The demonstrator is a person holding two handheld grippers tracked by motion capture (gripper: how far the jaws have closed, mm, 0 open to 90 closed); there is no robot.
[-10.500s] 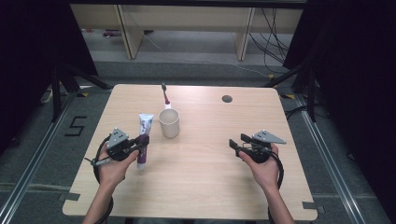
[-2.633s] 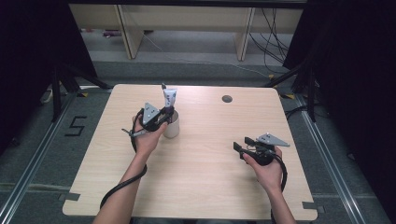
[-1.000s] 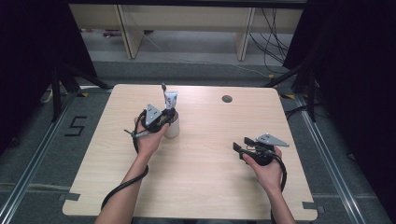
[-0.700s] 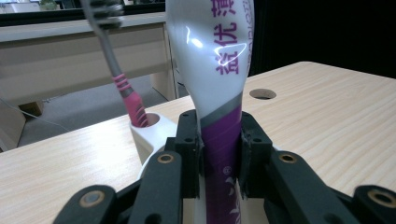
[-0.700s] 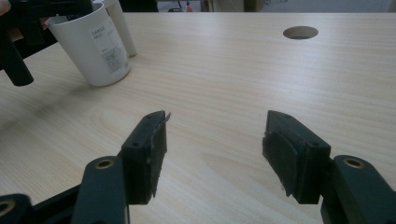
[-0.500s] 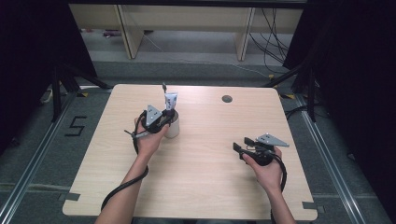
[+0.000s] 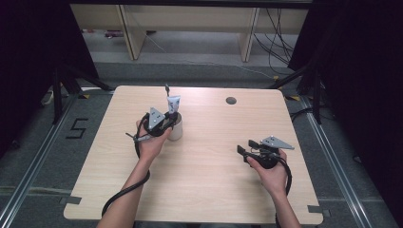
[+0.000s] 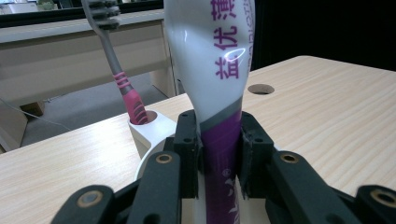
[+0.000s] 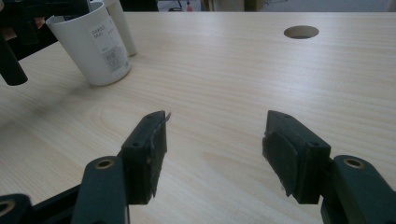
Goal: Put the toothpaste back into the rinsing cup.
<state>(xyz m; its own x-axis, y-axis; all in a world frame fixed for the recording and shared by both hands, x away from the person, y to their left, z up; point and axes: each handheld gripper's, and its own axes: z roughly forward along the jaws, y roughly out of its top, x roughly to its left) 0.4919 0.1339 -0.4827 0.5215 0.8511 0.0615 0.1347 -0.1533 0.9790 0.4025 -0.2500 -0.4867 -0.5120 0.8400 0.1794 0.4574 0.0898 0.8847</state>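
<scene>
Vs 10.5 s ago, left gripper (image 8: pixel 219 154) has carried the toothpaste tube (image 8: pixel 219 70) to the cup (image 7: pixel 175 129), clamped on it; right gripper (image 9: pixel 215 154) jaws apart, same spot.

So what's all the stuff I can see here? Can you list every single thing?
Table: one, light wood, fills the middle, with a round hole near its far edge.
Cup: one, white, upright on the table's far left part.
Toothbrush: one, pink and grey, standing in a holder hole on the cup.
Toothpaste tube: one, white and purple, upright over the cup, clamped low down.
Shelving: pale wood, on the floor beyond the table.
Left gripper: one, black, shut on the tube.
Right gripper: one, black, jaws apart, nothing between them, low over bare table at the right.
</scene>
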